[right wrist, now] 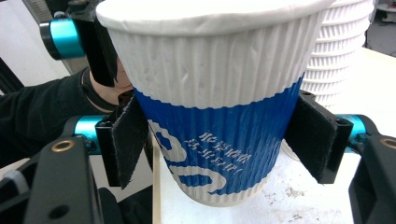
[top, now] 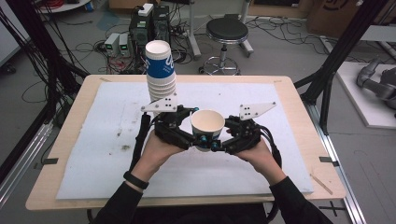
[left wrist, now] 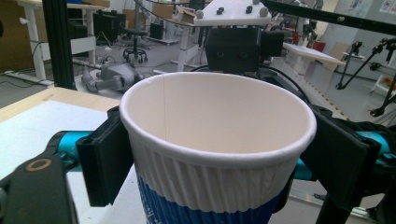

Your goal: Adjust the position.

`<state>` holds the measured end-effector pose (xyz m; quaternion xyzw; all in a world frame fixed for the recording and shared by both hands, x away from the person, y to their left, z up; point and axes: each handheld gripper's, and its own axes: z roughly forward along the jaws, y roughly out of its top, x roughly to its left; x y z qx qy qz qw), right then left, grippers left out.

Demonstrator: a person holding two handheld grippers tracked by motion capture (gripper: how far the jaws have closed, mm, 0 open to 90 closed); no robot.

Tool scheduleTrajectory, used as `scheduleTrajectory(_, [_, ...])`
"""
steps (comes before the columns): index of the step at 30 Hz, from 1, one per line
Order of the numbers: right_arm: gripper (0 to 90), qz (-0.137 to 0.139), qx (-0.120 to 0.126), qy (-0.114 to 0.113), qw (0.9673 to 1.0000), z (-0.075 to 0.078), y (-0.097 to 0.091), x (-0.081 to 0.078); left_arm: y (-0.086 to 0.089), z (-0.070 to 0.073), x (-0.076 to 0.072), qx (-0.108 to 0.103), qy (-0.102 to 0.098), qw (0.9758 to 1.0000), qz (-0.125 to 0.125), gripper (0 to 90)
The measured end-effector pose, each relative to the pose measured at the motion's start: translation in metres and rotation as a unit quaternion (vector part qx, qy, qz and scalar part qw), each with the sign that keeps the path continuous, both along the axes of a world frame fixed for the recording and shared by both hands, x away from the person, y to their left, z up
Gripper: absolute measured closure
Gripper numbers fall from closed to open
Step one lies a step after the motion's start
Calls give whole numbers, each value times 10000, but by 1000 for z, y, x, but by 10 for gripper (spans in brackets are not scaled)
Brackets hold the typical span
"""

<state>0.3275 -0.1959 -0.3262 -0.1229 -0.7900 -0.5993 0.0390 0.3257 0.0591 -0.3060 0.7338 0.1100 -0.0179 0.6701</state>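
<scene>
At the far left of the action stands your stack of paper cups, upright on the white mat that covers the surface, its top cup banded in blue; in the right gripper view the same stack rises just behind and to the right of the cup you hold. Your left hand brings the left gripper in from the left, just in front of the stack, and in the left gripper view its two black fingers press against both sides of a single paper cup, just under the rolled rim, so they are closed on it. That cup sits upright near the middle of the surface, mouth open and bare inside, white and ribbed above and blue below; whether its base rests on the mat or hangs just above it you cannot tell. From the right, your right hand holds the right gripper to the same cup, and in the right gripper view its fingers clasp the blue band on both sides, closed on it too. The two grippers meet at the near side of the cup.
</scene>
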Motion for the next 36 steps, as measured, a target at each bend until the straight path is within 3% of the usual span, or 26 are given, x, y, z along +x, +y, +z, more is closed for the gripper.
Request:
scheduleTrajectory(9, [256,-79,-30,-44,10000,2,-5,0,6,3,1,37,-50,10000,-12,131])
scheduleTrajectory(24, [257,-326,208,-91,9992,14,-21,2,12,3,1,174,-159,9997,-46,131])
scheduleTrajectory(36, [257,-368,373,-43,9986,19,-27,2,-1,-10,4,379,-6,9992,-96,131])
